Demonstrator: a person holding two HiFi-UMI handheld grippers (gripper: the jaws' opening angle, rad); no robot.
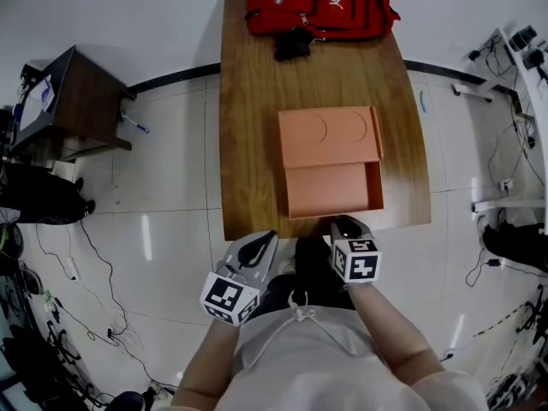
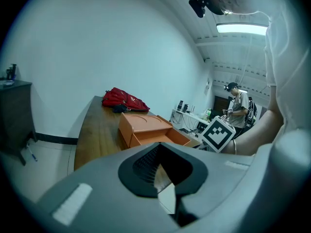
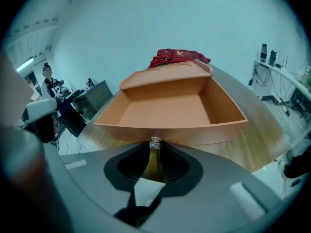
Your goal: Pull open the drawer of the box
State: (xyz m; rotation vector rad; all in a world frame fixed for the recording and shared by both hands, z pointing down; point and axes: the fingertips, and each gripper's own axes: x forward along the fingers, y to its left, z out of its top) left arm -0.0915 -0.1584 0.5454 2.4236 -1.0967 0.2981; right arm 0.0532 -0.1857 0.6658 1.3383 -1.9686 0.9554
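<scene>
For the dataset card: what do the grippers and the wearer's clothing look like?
Same build: left gripper, right gripper. Grey shells, black ribbed claw pads, each with a cube of black-and-white square markers. Pale top with drawstring.

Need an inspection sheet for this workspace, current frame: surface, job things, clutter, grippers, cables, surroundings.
Surface: wooden table, with the box toward its near end.
Job's things: orange box; its drawer is pulled out toward the person and empty; small knob on the drawer front.
Clutter: red backpack and a black item at the far end.
Grippers: right gripper shut on the knob; left gripper shut, empty, off the table's near edge.
Cables: loose floor cables left of the table, more at the right.
Surroundings: tiled floor; dark cabinet at left; second person in the background.
</scene>
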